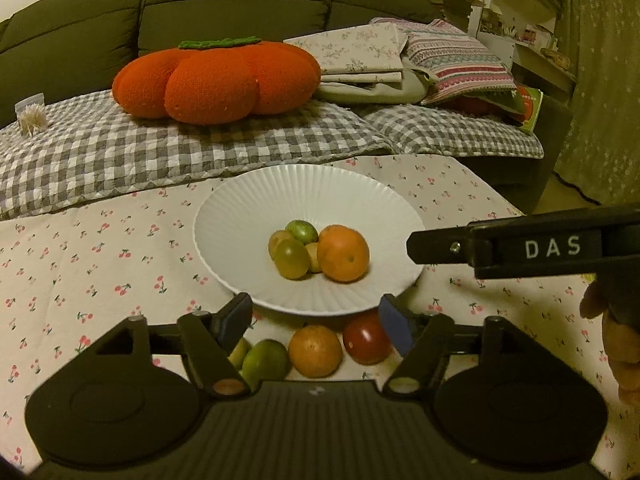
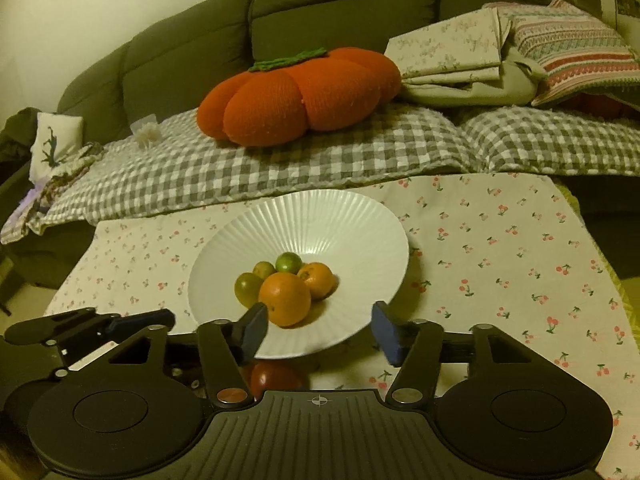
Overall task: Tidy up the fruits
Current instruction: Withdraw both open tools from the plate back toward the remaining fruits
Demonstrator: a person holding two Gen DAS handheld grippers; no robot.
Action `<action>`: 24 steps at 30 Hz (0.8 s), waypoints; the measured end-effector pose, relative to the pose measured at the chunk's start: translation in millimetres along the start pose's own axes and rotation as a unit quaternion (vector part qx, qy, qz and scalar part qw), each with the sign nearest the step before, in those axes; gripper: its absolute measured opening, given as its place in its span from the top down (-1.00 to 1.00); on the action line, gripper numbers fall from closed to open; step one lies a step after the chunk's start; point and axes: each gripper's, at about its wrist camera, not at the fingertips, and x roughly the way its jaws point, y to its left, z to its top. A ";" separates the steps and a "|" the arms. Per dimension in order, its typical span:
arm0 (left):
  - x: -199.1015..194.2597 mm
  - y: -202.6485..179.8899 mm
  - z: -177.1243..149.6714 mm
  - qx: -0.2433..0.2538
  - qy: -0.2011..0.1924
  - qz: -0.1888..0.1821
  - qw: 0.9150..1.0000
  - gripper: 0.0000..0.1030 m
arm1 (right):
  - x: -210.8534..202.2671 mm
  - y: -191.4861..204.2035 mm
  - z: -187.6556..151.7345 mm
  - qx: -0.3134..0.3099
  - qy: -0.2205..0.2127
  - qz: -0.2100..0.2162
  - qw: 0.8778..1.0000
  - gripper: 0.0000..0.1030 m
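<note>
White ribbed plate (image 1: 240, 216), round glossy fruits (image 1: 343, 254)

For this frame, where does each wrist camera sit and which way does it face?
Left wrist: on the left gripper, open, facing the white plate and sofa; the right gripper enters from the right.
Right wrist: on the right gripper, open, facing the same plate; the left gripper's tip is at lower left.
Shared: plate, pumpkin cushion.

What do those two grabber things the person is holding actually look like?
Both are matte black plastic. Each has a ribbed body, two round discs at the sides and jointed arms with silver screws, ending in dark blue pads. The left tongs and right tongs match. Seen side-on, the right one bears white letters "DAS".
</note>
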 end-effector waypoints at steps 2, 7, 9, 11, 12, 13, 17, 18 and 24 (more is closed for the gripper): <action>-3.9 0.8 -2.2 -0.001 0.002 0.000 1.000 -0.50 | -2.6 0.4 -0.7 -0.002 -0.001 0.000 1.000 -0.31; -12.6 4.7 -7.5 -0.002 0.009 -0.001 1.000 -0.77 | -8.1 3.8 -4.6 -0.014 -0.002 -0.001 1.000 -0.51; -16.2 7.7 -9.9 -0.006 0.011 0.001 1.000 -0.85 | -10.9 5.3 -7.0 -0.019 -0.003 -0.002 1.000 -0.60; -19.0 11.0 -12.7 -0.011 0.014 0.002 1.000 -0.90 | -13.4 7.0 -9.4 -0.024 -0.003 -0.003 1.000 -0.66; -20.4 13.0 -14.4 -0.014 0.016 0.003 1.000 -0.93 | -14.7 7.9 -10.7 -0.026 -0.003 -0.004 1.000 -0.70; -21.9 14.7 -16.1 -0.015 0.018 0.004 1.000 -0.94 | -15.7 8.2 -11.7 -0.028 -0.004 -0.004 1.000 -0.72; -27.2 20.2 -23.7 -0.013 0.022 0.015 1.000 -0.96 | -18.8 10.3 -15.4 -0.034 -0.004 -0.007 0.999 -0.77; -28.5 21.8 -25.7 -0.012 0.023 0.018 1.000 -0.96 | -19.3 10.6 -16.7 -0.036 -0.004 -0.007 0.999 -0.78; -32.6 32.1 -38.0 -0.007 0.035 0.032 0.999 -0.96 | -19.9 10.9 -26.5 -0.047 0.004 -0.012 0.999 -0.83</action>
